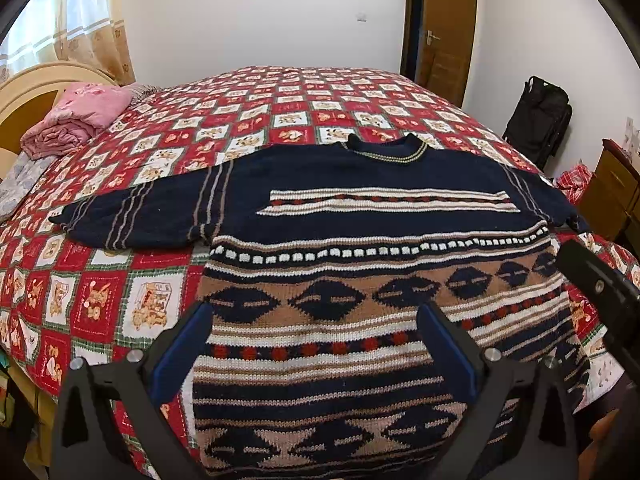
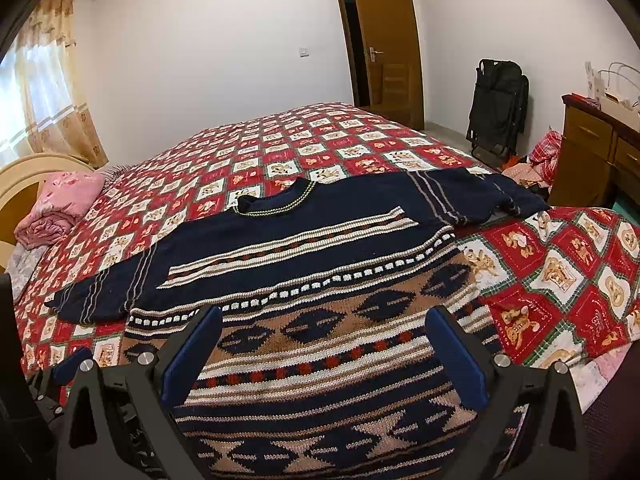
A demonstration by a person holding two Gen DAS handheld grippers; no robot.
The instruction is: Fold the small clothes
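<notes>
A navy knitted sweater (image 1: 372, 208) (image 2: 304, 240) with tan, white and red patterned bands lies flat and face up on the bed, collar pointing away, both sleeves spread out sideways. My left gripper (image 1: 316, 312) hovers open above the sweater's lower body, nothing between its blue-padded fingers (image 1: 180, 344). My right gripper (image 2: 324, 316) also stands open over the lower body, a bit further right, with nothing between its pads. The right gripper (image 1: 600, 280) shows at the right edge of the left wrist view. The sweater's hem is hidden beneath both grippers.
The bed (image 1: 280, 96) has a red and white checked quilt. A folded pink blanket (image 1: 80, 116) lies by the headboard at the left. A brown door (image 2: 384, 48), a black folded stroller (image 2: 498, 100) and a wooden dresser (image 2: 592, 148) stand at the right.
</notes>
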